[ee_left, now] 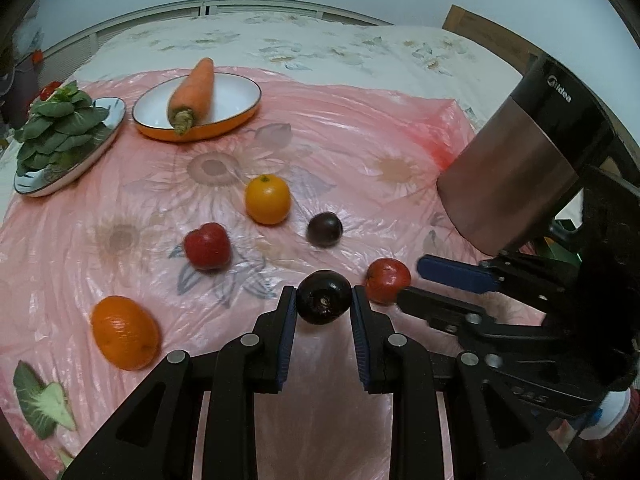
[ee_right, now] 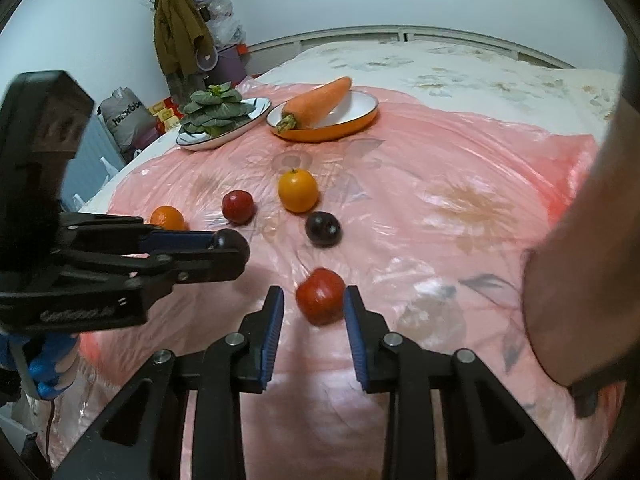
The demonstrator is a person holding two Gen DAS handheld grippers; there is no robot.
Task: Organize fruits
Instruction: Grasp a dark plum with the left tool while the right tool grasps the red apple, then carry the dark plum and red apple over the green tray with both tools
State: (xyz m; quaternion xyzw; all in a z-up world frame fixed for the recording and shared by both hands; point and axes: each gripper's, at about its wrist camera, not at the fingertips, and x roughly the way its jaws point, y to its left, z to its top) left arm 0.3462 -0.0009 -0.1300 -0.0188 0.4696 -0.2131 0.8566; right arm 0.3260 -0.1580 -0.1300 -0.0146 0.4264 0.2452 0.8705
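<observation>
Plum (ee_left: 323, 297) sits clenched in your left gripper (ee_left: 324, 300); keep it squeezed as you carry. Right gripper (ee_right: 314, 306) straddles the tomato (ee_right: 320, 295), right pad touching, left apart: centre before squeezing

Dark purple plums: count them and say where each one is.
2. One dark purple round plum is clamped in the left gripper fingers; the other dark purple plum lies on the pink plastic sheet, beside the yellow-orange citrus fruit.
</observation>
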